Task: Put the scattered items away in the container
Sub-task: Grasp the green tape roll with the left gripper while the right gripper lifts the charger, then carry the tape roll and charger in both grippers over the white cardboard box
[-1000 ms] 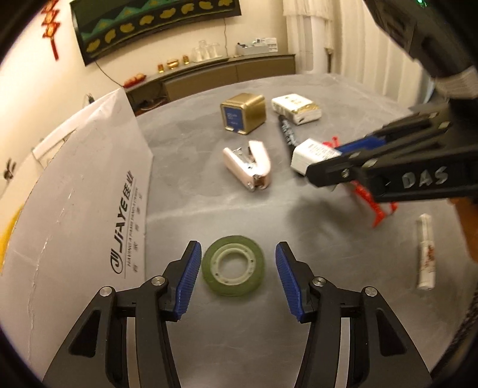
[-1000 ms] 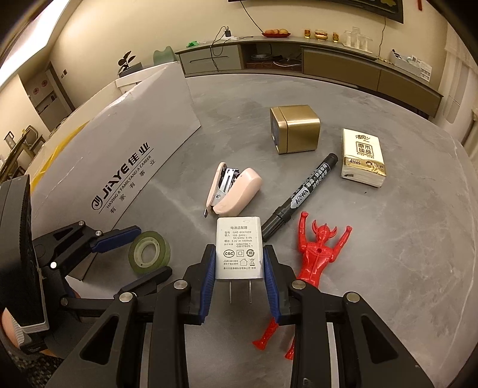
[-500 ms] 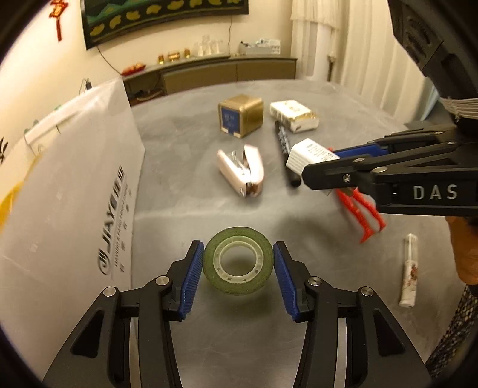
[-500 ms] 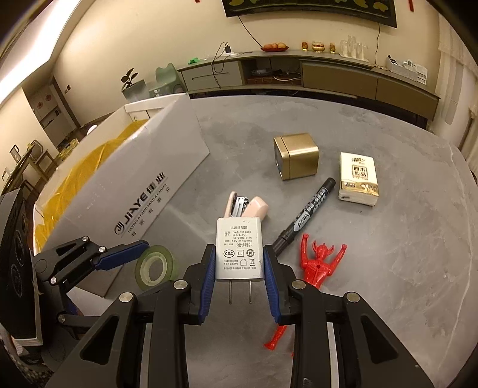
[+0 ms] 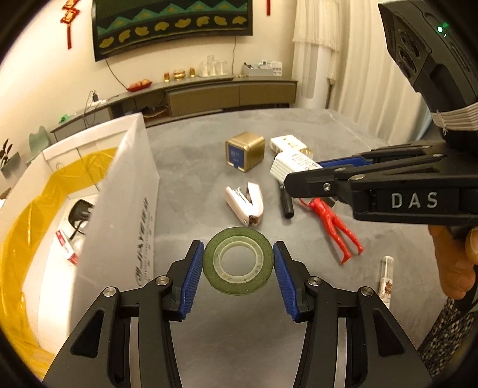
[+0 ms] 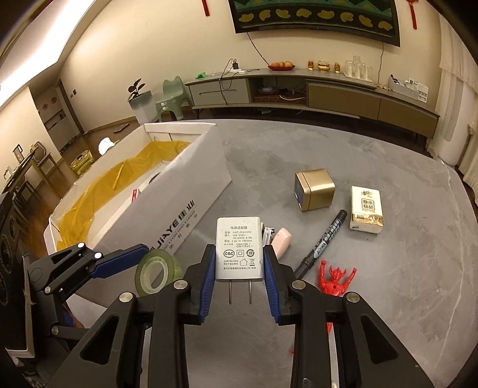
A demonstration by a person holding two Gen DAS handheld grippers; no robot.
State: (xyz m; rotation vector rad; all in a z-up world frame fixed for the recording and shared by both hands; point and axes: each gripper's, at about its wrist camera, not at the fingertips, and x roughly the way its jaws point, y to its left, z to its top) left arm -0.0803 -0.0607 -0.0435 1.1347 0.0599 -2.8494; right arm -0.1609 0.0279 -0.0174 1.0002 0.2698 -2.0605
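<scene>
Stapler (image 6: 280, 240) partly hidden behind charger (image 6: 240, 249). Left gripper (image 5: 238, 262) clamps tape (image 5: 239, 260) at both pads; right gripper (image 6: 240, 279) grips the charger, prongs down.

A home living rm. Long low sideboard (image 6: 328, 89) along the wall w/ fruit plate (image 6: 281, 65) & glasses (image 6: 357, 67), curved TV (image 5: 173, 27) above, curtains (image 5: 343, 59), potted plant (image 6: 136, 88), small green stool (image 6: 173, 95).
</scene>
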